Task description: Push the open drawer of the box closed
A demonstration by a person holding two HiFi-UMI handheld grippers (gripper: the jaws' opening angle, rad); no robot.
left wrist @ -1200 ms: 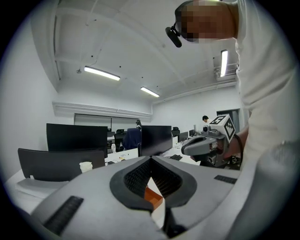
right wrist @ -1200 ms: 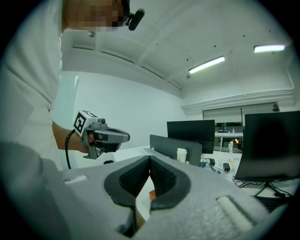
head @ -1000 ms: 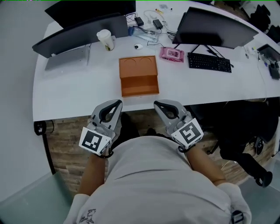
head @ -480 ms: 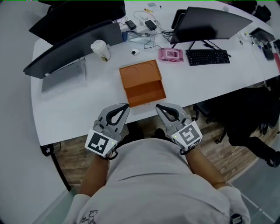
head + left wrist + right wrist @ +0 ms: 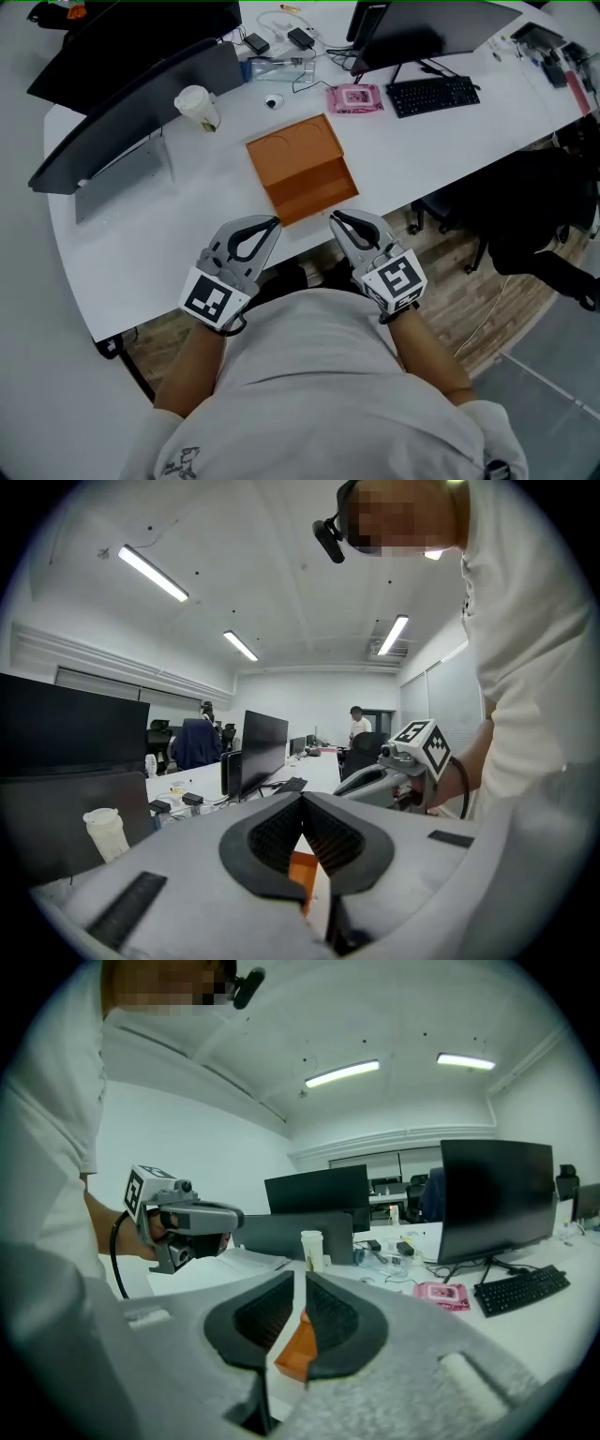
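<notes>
A: What is seen at the left?

B: A paper cup (image 5: pixel 195 105) is stood on the white table (image 5: pixel 141 234), back left. The left gripper (image 5: pixel 274 223) is held at the table's near edge. Its jaws are pressed together and nothing is pinched.

A: Where is the task's thing?

B: The orange box (image 5: pixel 291 150) is set mid-table, slightly askew, and 2 round recesses are seen in its top. Its drawer (image 5: pixel 314 195) is pulled out toward the near edge, close ahead of both grippers' tips. Contact cannot be made out.

A: And the right?

B: The right gripper (image 5: pixel 334 217) is held beside the left one and pointed at the drawer. Its jaws have just been opening. A thin slit is left and nothing is gripped. Farther right, a pink pack (image 5: pixel 354 97) and 1 keyboard (image 5: pixel 433 94) are laid behind the box.
</notes>
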